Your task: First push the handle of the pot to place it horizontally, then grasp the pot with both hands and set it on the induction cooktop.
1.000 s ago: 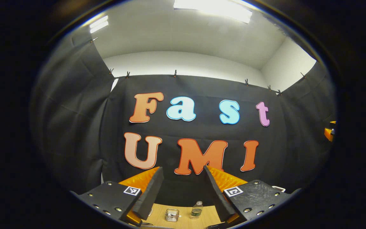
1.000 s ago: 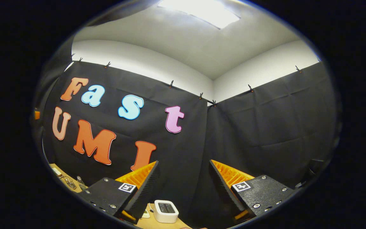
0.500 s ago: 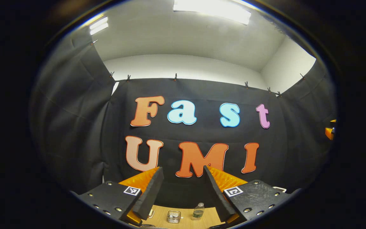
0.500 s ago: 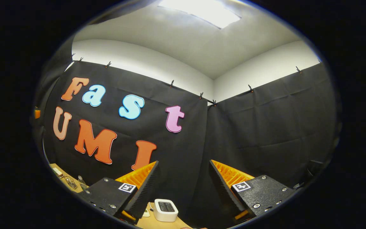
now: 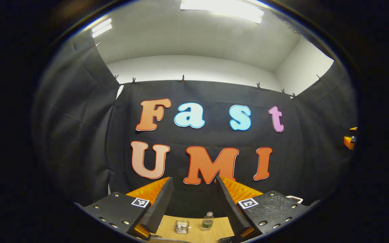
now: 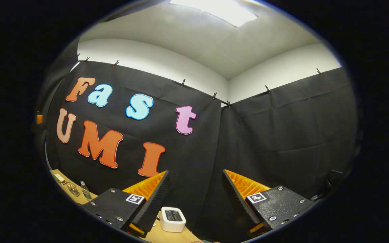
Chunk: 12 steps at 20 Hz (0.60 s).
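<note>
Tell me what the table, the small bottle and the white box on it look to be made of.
Table: pale wood or wood-look laminate, matte, with faint lengthwise grain. Small bottle: clear plastic, most likely; see-through body, pale cap, dark band. White box: smooth white plastic by its look, rounded corners, dark panel set in its top.

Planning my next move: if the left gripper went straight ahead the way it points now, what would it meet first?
Probably the booth's black cloth wall. The left gripper stands open, aimed above the small bottle and glass container on the table. Depth is unclear.
</note>
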Each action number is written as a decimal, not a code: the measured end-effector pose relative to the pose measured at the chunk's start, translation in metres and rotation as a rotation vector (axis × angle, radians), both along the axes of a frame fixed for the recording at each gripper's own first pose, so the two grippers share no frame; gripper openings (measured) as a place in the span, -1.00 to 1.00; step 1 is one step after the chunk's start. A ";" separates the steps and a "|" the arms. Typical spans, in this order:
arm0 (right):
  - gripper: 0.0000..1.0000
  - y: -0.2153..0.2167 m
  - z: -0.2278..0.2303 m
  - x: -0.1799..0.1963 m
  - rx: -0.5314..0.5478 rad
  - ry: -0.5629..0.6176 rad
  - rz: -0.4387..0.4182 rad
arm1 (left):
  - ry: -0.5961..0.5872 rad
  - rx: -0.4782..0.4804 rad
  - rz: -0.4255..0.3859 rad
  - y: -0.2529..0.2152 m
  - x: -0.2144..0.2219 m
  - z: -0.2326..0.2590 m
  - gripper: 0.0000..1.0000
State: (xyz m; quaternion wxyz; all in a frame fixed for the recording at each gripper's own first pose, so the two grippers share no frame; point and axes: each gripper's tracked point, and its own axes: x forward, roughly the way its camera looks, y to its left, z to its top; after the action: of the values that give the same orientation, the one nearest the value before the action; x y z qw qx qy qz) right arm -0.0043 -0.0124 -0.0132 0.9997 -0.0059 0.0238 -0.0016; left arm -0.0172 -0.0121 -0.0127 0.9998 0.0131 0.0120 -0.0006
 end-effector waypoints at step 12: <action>0.89 0.020 -0.017 0.023 0.004 -0.001 0.043 | 0.421 0.064 -0.115 -0.018 -0.014 -0.117 0.17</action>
State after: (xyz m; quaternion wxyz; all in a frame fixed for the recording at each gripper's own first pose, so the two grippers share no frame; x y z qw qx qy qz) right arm 0.0192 0.0080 -0.0300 0.9995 -0.0044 0.0231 0.0199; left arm -0.0315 -0.0298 -0.1300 0.9727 0.0451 0.2195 -0.0601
